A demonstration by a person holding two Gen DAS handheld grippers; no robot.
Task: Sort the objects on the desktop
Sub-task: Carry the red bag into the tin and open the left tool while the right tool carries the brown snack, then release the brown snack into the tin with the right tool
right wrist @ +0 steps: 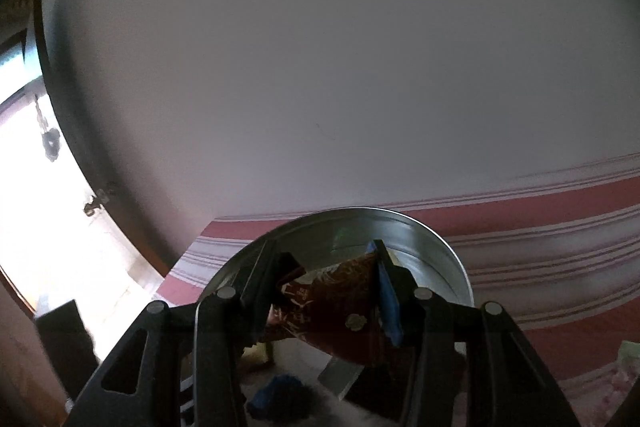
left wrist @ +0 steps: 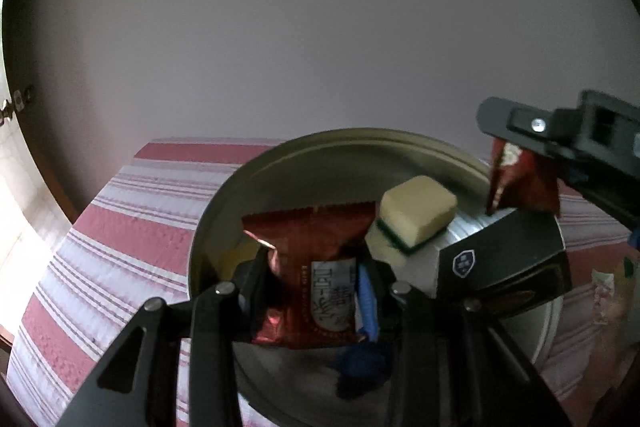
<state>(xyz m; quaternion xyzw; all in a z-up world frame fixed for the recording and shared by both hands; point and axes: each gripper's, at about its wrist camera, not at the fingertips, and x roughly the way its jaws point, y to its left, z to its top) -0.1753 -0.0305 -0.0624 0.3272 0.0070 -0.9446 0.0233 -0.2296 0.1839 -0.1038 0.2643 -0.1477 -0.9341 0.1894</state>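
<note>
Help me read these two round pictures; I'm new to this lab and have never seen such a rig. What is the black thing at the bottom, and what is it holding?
Each picture comes from a fisheye camera mounted on a hand-held gripper, looking along its two fingers. A person holds one in each hand. The left gripper is shut on a red snack packet over a round metal tin. The right gripper is shut on a second red packet, also seen from the left camera. Inside the tin lie a cream block and a black box. The tin stands on a red-and-white striped cloth.
</note>
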